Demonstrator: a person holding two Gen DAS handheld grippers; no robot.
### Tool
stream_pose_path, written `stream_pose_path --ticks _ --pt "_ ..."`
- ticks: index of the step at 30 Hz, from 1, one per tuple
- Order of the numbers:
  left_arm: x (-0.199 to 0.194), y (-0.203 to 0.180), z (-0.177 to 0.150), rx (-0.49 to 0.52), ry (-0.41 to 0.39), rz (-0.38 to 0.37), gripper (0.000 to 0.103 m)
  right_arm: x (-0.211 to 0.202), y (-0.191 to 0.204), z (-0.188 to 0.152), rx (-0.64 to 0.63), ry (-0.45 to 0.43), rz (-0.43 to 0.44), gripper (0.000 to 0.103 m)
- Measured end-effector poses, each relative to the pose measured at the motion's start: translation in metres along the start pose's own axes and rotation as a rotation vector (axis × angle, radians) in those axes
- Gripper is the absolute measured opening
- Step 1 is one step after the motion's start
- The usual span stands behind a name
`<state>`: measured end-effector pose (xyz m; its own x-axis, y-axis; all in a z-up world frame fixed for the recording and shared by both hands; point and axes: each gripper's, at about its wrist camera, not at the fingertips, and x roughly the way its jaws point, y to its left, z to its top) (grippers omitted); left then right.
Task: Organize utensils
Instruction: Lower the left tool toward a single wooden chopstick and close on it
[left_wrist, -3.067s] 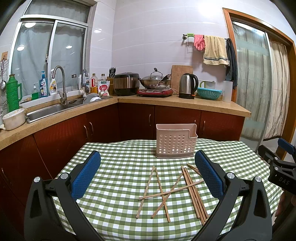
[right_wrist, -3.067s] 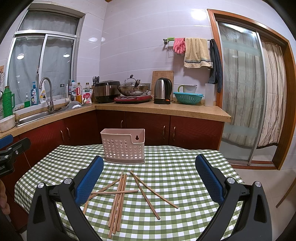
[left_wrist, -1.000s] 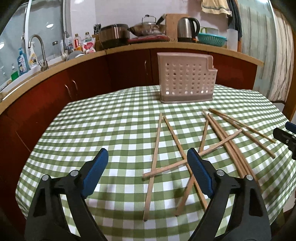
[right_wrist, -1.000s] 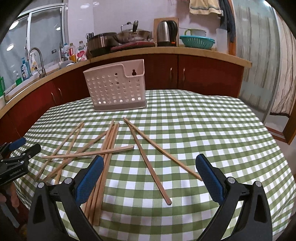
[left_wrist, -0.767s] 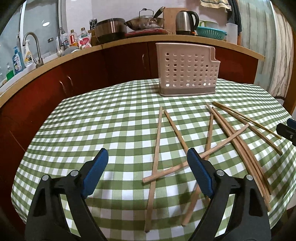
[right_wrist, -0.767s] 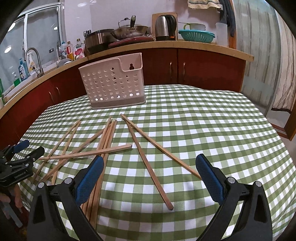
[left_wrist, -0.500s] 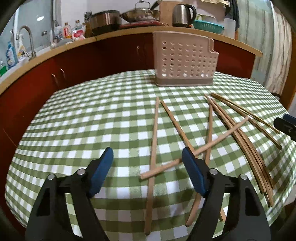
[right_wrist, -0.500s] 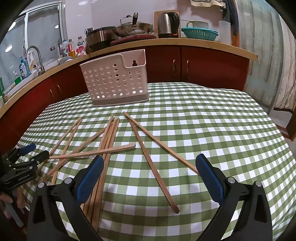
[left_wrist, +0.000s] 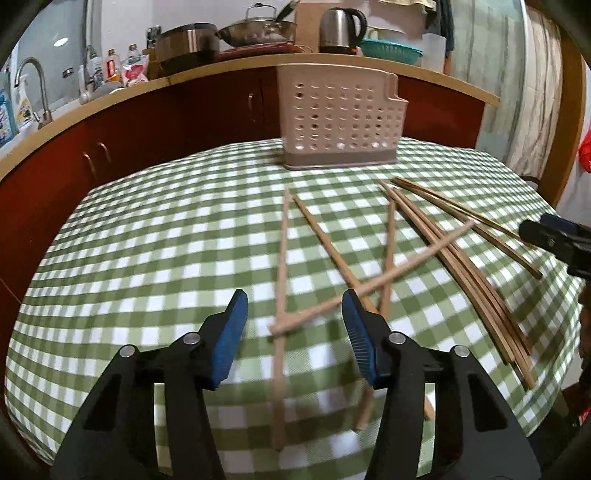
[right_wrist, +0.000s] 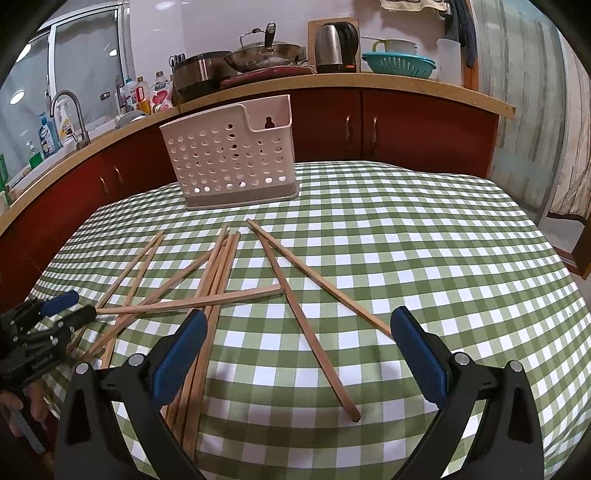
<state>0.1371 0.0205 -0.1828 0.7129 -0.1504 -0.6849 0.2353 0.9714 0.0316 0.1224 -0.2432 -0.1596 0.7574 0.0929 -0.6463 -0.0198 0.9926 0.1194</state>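
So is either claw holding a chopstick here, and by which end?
Neither. The left claw is open astride the near ends of two crossed chopsticks, not clamped. The right claw is open above the table.

matt wooden chopsticks (right_wrist: 218, 273) — checked cloth (right_wrist: 406, 240)

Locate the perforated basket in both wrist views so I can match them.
Left wrist: basket top centre, at the far edge of the table, beyond the chopsticks.
Right wrist: basket upper left of centre, its keyhole notch facing the camera, behind the chopsticks.
Shared landmark: the kettle on the counter behind the basket.
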Motion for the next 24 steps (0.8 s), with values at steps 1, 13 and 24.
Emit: stream_pose_path --ticks 1,13,24 --pt "0.002 0.002 0.001 -0.007 0.001 -0.004 0.053 0.0 0.0 0.0 0.0 0.0 0.0 0.097" --pt "0.006 -0.015 -0.004 0.061 0.036 -0.165 0.041 0.005 0.002 -0.001 0.002 0.012 0.005 0.097" --pt "0.0 -0.023 -0.012 0.094 0.048 -0.192 0.022 0.001 -0.001 -0.001 0.016 0.004 0.012 0.097"
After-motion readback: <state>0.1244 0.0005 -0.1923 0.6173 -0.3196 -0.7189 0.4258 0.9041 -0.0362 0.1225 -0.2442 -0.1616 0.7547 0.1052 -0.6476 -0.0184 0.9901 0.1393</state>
